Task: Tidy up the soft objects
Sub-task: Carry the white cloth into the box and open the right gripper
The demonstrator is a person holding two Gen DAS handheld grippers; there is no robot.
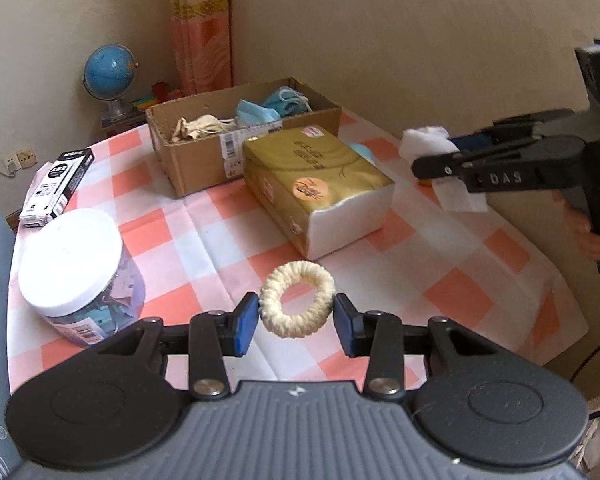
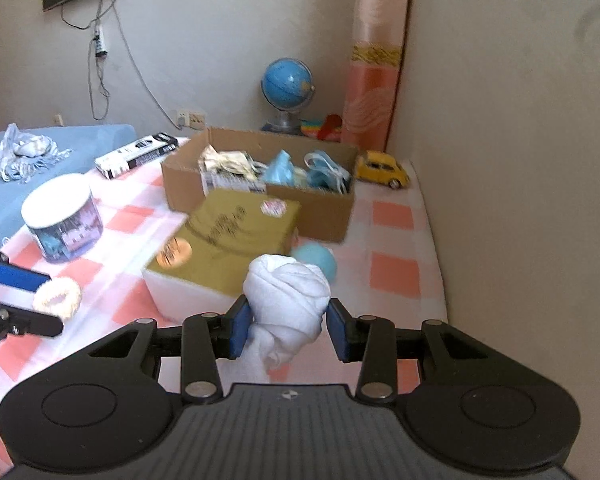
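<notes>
Beige walls and a peach curtain (image 1: 200, 28) back a table with a pink-and-white checkered tablecloth (image 1: 380, 264), so it's a pretty cozy corner setup. Left gripper (image 1: 296, 320) has its blue pads sitting on either side of a cream scrunchie (image 1: 298, 300), touching it on both sides and holding it just above the cloth. Right gripper (image 2: 286, 328) is clamped around a knotted white cloth bundle (image 2: 286, 292), which bulges out above the fingers; from the left wrist view you can see it off to the right with the white fabric sticking out both sides. Behind the scrunchie there's a gold tissue pack (image 1: 316, 184) lying on the table, and just behind that an open cardboard box (image 1: 188, 156) that already has blue face masks (image 1: 276, 108) and some beige fabric (image 1: 196, 126) in it. A light blue ball (image 2: 316, 262) sits between the tissue pack and the box, partly hidden by the white bundle in the right wrist view. Off to the left is a clear jar with a white lid (image 1: 74, 256) and a black-and-white carton (image 1: 58, 182). A blue globe (image 1: 110, 74) stands in the corner, and a yellow toy car (image 2: 382, 168) is parked beside the box by the wall.
</notes>
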